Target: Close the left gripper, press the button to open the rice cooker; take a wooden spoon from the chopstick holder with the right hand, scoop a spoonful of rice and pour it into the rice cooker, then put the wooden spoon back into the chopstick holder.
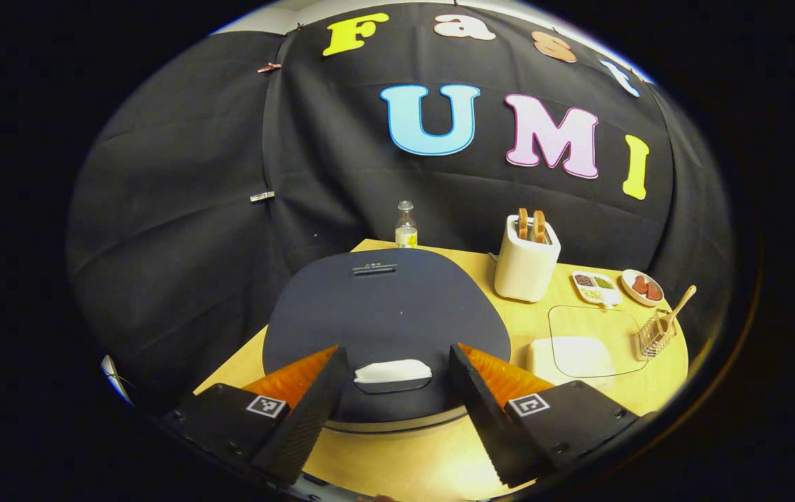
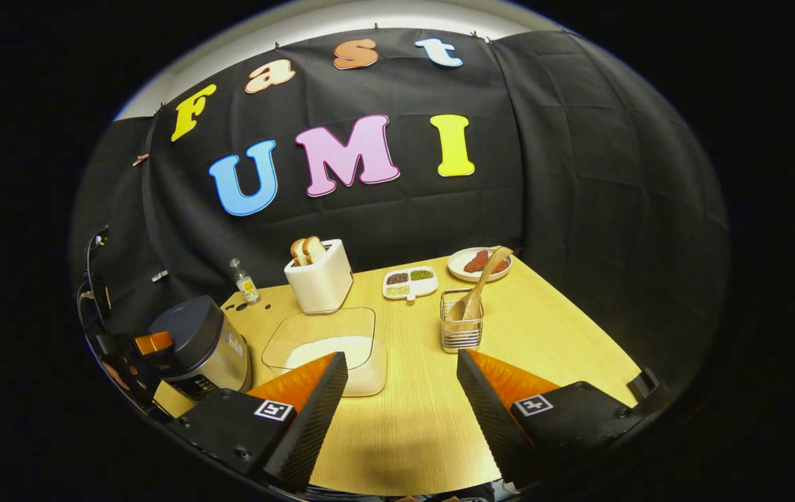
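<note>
- the light wooden table (image 2: 551,328) carries all the task's things within reach of both hands, cooker to the left side and spoon holder to the right.
- the dark grey, round-lidded rice cooker (image 1: 383,314) sits directly under the left claw (image 1: 392,390), lid down. its pale oblong release button (image 1: 392,371) lies between the two fingers, a placement that suits a straight downward press.
- the left claw stands apart, fingers either side of the button and touching nothing. judgement: the closed lid fits both a stage ahead of the press and one after the lid came down again; the pictures do not settle which.
- the clear, square plastic container of white rice (image 2: 331,348) stands between cooker and holder, so a scoop has a short path to the pot.
- the right claw (image 2: 401,397) hovers above bare table, fingers apart and holding nothing, facing the holder.
- the small wire chopstick holder (image 2: 461,321) stands upright, near the container.
- the light wooden spoon (image 2: 475,289) rests in the holder, handle leaning up and outward, which leaves it free to grip.
</note>
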The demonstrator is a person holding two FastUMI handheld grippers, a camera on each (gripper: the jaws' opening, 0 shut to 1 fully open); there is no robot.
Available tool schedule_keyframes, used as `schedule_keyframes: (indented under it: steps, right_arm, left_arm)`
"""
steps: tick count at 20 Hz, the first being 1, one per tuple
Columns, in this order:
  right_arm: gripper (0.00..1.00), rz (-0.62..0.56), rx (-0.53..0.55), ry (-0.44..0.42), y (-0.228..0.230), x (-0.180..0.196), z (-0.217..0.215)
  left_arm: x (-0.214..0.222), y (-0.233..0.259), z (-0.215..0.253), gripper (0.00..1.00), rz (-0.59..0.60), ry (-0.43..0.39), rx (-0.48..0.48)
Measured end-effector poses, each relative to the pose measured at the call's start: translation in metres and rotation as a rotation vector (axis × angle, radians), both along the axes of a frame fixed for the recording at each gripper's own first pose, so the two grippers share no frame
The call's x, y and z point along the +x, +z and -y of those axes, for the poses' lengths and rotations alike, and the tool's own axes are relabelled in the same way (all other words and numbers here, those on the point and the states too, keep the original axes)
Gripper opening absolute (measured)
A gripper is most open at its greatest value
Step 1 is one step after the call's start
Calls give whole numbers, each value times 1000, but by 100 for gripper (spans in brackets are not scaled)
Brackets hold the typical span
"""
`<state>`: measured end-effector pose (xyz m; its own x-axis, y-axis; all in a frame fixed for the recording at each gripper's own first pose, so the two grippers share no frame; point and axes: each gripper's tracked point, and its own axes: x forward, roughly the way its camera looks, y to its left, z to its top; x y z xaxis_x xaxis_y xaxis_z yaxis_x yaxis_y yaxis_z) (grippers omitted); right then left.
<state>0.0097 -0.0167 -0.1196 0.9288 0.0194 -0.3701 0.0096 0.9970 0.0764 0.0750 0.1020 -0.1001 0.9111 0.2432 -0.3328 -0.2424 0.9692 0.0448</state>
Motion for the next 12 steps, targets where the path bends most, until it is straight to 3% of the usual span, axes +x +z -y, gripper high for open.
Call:
schedule_keyframes:
  steps: [6,8,12]
  right_arm:
    - [99,121,-113,133,51,4,-20]
    - [99,179,-119,140,77,0,-26]
    - [98,268,-74,126,116,-10,-31]
  left_arm:
    - [-22,83,43,97,266,-133,10]
    - [-32,98,59,97,300,-174,0]
    - [-55,126,76,96,366,-237,79]
